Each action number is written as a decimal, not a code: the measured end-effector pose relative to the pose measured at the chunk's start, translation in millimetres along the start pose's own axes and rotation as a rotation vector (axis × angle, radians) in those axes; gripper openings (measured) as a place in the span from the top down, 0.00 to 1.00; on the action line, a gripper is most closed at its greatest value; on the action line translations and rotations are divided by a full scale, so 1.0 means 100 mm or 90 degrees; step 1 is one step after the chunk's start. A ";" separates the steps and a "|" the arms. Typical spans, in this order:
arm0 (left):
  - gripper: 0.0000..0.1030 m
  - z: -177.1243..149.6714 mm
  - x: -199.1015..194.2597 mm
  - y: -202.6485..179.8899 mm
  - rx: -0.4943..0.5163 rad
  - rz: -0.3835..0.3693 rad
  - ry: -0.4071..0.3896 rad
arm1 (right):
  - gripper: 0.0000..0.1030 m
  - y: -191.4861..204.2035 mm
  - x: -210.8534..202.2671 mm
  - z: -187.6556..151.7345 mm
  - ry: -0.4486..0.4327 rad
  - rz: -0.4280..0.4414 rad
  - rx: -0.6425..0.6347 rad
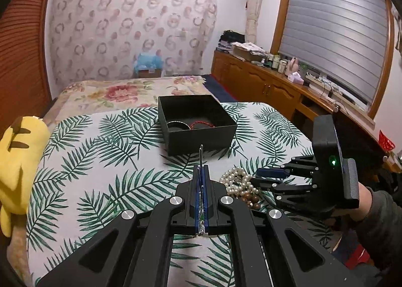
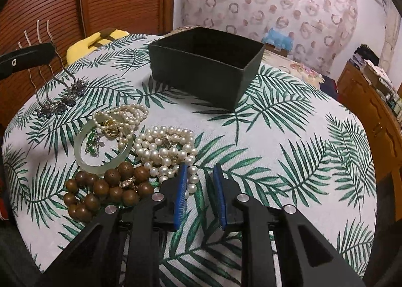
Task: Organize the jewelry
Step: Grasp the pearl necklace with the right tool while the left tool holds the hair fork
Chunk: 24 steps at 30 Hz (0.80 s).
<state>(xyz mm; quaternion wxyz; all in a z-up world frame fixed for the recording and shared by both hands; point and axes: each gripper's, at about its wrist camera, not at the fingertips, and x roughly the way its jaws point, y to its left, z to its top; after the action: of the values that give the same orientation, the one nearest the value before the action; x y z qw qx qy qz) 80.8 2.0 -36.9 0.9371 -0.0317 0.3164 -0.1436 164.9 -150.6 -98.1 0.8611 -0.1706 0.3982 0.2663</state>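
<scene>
My left gripper (image 1: 201, 174) has its jaws closed on hairpins (image 2: 54, 86); my right gripper (image 2: 201, 174) stands with jaws open beside pearls (image 2: 163, 148), box (image 2: 206, 65) at twelve o'clock.

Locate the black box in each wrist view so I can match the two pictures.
Left wrist view: the black box sits centre, just above the shut left gripper, with bracelets visible inside.
Right wrist view: the black box sits upper centre, beyond the jewelry pile; its inside is too dark to read.
Shared landmark: the pearl strands on the leaf-print cloth.
</scene>
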 end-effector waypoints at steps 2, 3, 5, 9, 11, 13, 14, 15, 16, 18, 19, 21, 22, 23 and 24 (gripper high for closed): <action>0.99 0.00 0.01 0.00 0.000 0.000 0.001 | 0.91 0.01 -0.01 0.00 0.002 0.016 -0.006; 0.99 -0.01 0.01 0.00 0.000 0.001 0.002 | 0.91 0.02 -0.01 0.00 0.003 0.016 -0.009; 0.99 -0.01 0.03 0.01 -0.001 0.003 0.005 | 0.92 0.04 -0.02 0.00 0.004 0.011 -0.018; 0.99 -0.01 0.06 0.03 -0.002 0.000 0.003 | 0.92 0.00 -0.11 0.02 -0.018 0.016 -0.005; 0.99 0.01 0.07 0.06 -0.005 0.001 -0.001 | 0.92 -0.05 -0.22 0.08 -0.040 0.014 0.005; 0.99 0.04 0.09 0.07 -0.008 0.002 -0.003 | 0.92 -0.11 -0.37 0.16 -0.071 0.014 0.014; 0.99 0.06 0.10 0.08 -0.007 0.003 -0.005 | 0.92 -0.13 -0.46 0.21 -0.088 0.014 0.019; 0.99 0.08 0.10 0.08 -0.006 0.004 -0.006 | 0.92 -0.15 -0.52 0.24 -0.100 0.015 0.022; 0.99 0.11 0.11 0.08 -0.005 0.003 -0.010 | 0.92 -0.17 -0.60 0.31 -0.119 0.015 0.025; 0.99 0.15 0.10 0.08 -0.005 0.000 -0.016 | 0.92 -0.20 -0.74 0.42 -0.147 0.012 0.025; 0.99 0.18 0.11 0.08 -0.005 -0.002 -0.019 | 0.92 -0.23 -0.79 0.46 -0.156 0.009 0.023; 0.99 0.21 0.12 0.08 -0.004 -0.004 -0.021 | 0.92 -0.25 -0.88 0.55 -0.170 0.004 0.020; 0.99 0.23 0.13 0.07 -0.003 -0.004 -0.022 | 0.92 -0.28 -0.93 0.61 -0.178 0.001 0.019; 0.99 0.26 0.14 0.07 -0.002 -0.004 -0.023 | 0.92 -0.29 -0.98 0.65 -0.184 -0.001 0.017; 0.99 0.27 0.14 0.07 0.000 -0.004 -0.024 | 0.92 -0.30 -1.00 0.68 -0.187 -0.003 0.015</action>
<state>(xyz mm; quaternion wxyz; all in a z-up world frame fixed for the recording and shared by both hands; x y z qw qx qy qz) 109.7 3.3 -24.6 0.9424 -0.0352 0.2988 -0.1463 169.0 -172.5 24.0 0.9127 -0.1202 0.2703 0.2818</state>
